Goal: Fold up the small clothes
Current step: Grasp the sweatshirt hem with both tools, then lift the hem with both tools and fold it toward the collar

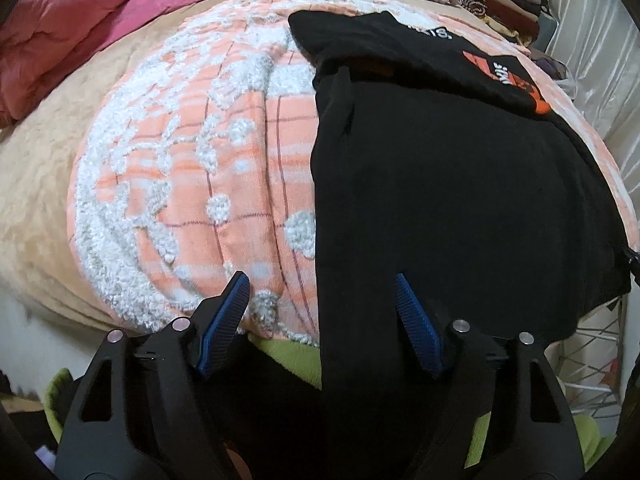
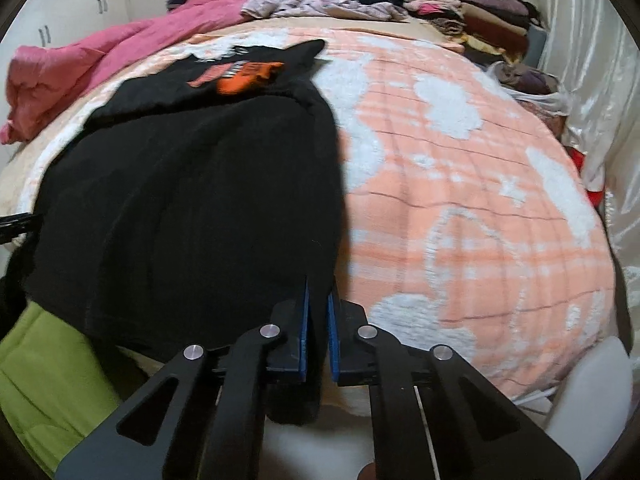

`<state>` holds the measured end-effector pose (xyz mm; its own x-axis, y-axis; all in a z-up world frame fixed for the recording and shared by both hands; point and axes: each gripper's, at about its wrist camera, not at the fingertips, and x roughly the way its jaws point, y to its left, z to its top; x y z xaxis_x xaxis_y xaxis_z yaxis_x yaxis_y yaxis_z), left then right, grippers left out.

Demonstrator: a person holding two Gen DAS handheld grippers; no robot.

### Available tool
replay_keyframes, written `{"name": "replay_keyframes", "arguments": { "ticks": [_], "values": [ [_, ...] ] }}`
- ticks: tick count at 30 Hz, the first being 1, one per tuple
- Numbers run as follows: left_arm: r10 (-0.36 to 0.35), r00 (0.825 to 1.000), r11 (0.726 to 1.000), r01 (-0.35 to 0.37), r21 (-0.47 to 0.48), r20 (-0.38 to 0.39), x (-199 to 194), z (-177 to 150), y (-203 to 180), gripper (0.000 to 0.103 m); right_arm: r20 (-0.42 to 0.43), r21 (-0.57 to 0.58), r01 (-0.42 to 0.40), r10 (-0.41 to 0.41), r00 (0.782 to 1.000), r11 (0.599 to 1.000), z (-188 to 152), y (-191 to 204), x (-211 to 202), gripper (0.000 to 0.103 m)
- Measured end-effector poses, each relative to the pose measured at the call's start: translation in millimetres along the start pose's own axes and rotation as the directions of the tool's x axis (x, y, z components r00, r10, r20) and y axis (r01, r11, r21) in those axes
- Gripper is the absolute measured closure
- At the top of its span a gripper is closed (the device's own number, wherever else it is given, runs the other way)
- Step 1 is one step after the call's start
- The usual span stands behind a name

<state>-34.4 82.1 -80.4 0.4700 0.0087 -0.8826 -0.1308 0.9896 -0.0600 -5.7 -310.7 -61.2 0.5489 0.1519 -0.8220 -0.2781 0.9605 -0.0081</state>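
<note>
A black garment (image 1: 452, 184) with an orange print (image 1: 500, 76) lies spread on the orange-and-white blanket (image 1: 192, 168), its near edge hanging over the bed's front. My left gripper (image 1: 320, 292) is open above the garment's left edge, one pad over the blanket, the other over the black cloth. In the right wrist view the same garment (image 2: 192, 184) fills the left half, print (image 2: 244, 74) at the far end. My right gripper (image 2: 318, 300) is shut on the garment's near right edge, black cloth pinched between the blue pads.
A pink quilt (image 1: 80, 28) lies bunched at the far left of the bed. Piles of folded and loose clothes (image 2: 460, 12) sit along the far right. A green cloth (image 2: 52, 376) hangs below the bed's front edge. A shiny white curtain (image 2: 592, 80) runs along the right.
</note>
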Motion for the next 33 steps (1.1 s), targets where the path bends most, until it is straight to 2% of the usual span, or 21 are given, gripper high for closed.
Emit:
{"name": "replay_keyframes", "arguments": {
  "ticks": [5, 7, 8, 15, 16, 17, 18, 19, 20, 23, 25, 27, 33],
  "values": [
    [-0.018, 0.999, 1.000, 0.018, -0.005, -0.033, 5, -7, 0, 0.037, -0.020, 0.027, -0.026, 0.026, 0.999, 0.999, -5, -4, 7, 0.095],
    [-0.035, 0.998, 0.999, 0.035, -0.008, -0.045, 5, -10, 1, 0.037, -0.027, 0.035, -0.046, 0.047, 0.999, 0.998, -6, -6, 9, 0.089],
    [-0.048, 0.997, 0.999, 0.047, -0.018, -0.055, 6, -12, 2, 0.037, -0.034, 0.038, -0.061, 0.062, 0.997, 0.997, -7, -7, 9, 0.083],
    [-0.087, 0.993, 0.996, 0.083, -0.045, -0.082, 8, -18, 5, 0.038, -0.031, 0.052, -0.092, 0.093, 0.995, 0.994, -14, -9, 10, 0.080],
    [-0.105, 0.990, 0.994, 0.100, -0.048, -0.094, 8, -19, 4, 0.043, -0.031, 0.053, -0.095, 0.096, 0.995, 0.994, -14, -9, 10, 0.080],
    [-0.121, 0.987, 0.992, 0.116, -0.053, -0.102, 7, -21, 4, 0.043, -0.031, 0.057, -0.101, 0.102, 0.994, 0.993, -15, -10, 10, 0.080],
    [-0.117, 0.988, 0.993, 0.113, -0.043, -0.101, 6, -21, 1, 0.047, -0.030, 0.065, -0.112, 0.114, 0.993, 0.992, -15, -12, 10, 0.081],
    [-0.128, 0.986, 0.991, 0.124, -0.038, -0.104, 5, -21, -1, 0.055, -0.031, 0.068, -0.120, 0.122, 0.992, 0.990, -15, -13, 11, 0.084],
    [-0.144, 0.984, 0.989, 0.140, -0.036, -0.109, 5, -22, -3, 0.059, -0.032, 0.069, -0.133, 0.136, 0.990, 0.989, -14, -13, 10, 0.094],
    [-0.135, 0.985, 0.991, 0.135, -0.011, -0.110, 4, -22, -9, 0.067, -0.031, 0.048, -0.150, 0.152, 0.988, 0.987, -12, -8, 6, 0.097],
    [-0.130, 0.986, 0.992, 0.130, -0.005, -0.104, 3, -21, -11, 0.083, -0.026, 0.047, -0.168, 0.170, 0.985, 0.985, -10, -8, 2, 0.097],
    [-0.156, 0.984, 0.988, 0.156, -0.014, -0.088, -1, -19, -11, 0.099, -0.012, 0.067, -0.197, 0.198, 0.980, 0.978, -6, -10, -2, 0.097],
    [-0.190, 0.982, 0.981, 0.189, -0.044, -0.021, -26, -7, -3, 0.099, 0.063, 0.115, -0.259, 0.253, 0.965, 0.959, 6, -22, -22, 0.097]
  ]
}}
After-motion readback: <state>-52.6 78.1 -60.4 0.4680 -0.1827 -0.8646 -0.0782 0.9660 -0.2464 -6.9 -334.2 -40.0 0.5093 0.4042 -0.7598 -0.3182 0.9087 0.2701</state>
